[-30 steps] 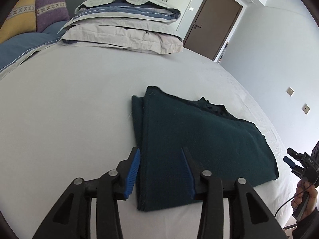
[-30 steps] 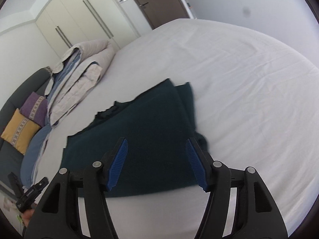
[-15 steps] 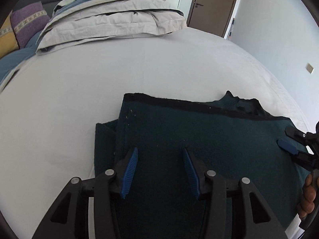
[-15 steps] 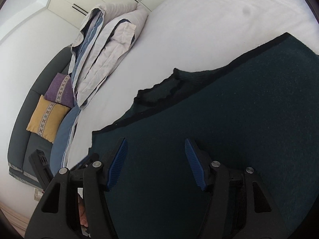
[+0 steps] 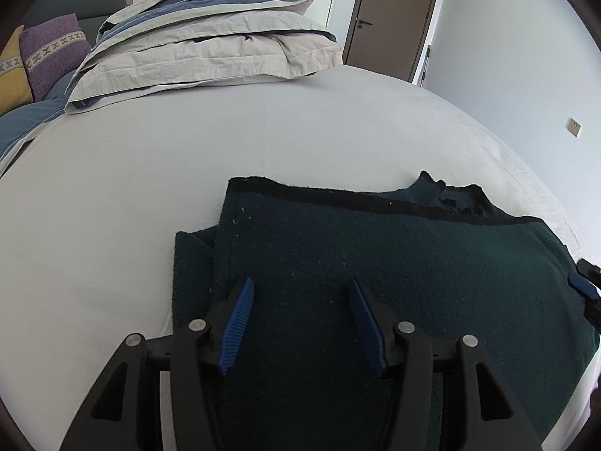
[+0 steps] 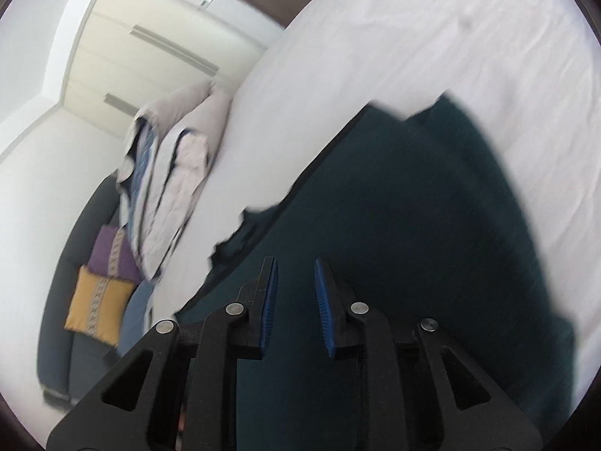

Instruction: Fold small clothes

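Observation:
A dark green knitted garment (image 5: 394, 263) lies folded flat on the white bed sheet (image 5: 169, 158), its black-trimmed neckline at the far right. My left gripper (image 5: 300, 293) is open and empty, low over the garment's near left part. My right gripper (image 6: 296, 274) hovers over the same garment (image 6: 432, 225) near its neckline end; its jaws are narrowed with a visible gap and nothing between them. The right gripper's blue tips also show at the right edge of the left wrist view (image 5: 584, 285). The right wrist view is blurred by motion.
A stack of folded grey and blue bedding (image 5: 210, 41) sits at the far side of the bed. Purple and yellow cushions (image 5: 45, 56) lie on a dark sofa at left. A brown door (image 5: 394, 18) and wardrobe stand behind.
My left gripper moved forward over the garment and stays open. My right gripper swung across the garment and its jaws narrowed from wide open to a small gap.

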`<state>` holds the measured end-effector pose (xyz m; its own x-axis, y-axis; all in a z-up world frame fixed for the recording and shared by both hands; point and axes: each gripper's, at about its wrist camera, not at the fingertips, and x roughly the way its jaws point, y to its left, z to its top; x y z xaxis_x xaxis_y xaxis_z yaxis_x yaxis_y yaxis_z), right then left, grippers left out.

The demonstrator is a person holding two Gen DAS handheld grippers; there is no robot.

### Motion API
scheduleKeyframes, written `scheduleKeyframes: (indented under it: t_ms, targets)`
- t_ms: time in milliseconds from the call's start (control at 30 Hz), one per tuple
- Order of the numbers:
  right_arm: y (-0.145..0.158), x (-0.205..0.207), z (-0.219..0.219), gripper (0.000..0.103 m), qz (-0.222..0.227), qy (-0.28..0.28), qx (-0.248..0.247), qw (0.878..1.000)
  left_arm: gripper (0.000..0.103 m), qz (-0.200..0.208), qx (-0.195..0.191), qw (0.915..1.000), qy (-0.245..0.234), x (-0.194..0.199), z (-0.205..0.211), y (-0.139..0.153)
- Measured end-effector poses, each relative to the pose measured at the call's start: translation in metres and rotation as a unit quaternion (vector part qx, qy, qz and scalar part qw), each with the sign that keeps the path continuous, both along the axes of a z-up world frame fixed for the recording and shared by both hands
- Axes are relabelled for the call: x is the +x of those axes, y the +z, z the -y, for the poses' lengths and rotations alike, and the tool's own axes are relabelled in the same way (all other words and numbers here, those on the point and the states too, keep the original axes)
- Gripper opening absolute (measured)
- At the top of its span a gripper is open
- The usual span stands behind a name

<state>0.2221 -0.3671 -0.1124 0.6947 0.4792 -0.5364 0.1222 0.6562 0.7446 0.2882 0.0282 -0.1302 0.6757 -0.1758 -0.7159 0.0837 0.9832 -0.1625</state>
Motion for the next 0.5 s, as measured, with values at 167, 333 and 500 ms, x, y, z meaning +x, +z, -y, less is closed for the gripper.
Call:
scheduleKeyframes:
  t_ms: [167, 333, 500]
  targets:
    - [-0.008, -0.005, -0.136, 0.021, -0.019, 0.177, -0.027, 0.984, 0.057, 0.002, 0.003, 1.0, 0.001, -0.001, 0.001, 0.0]
    - [-0.041, -0.001, -0.164, 0.018, -0.037, 0.198, -0.039, 0.979, 0.057, 0.003, 0.002, 1.0, -0.001, -0.001, 0.0, -0.001]
    - [-0.043, -0.015, -0.106, 0.018, -0.024, 0.132, -0.002, 0.991, 0.057, 0.006, -0.001, 1.0, -0.001, -0.001, -0.001, -0.001]
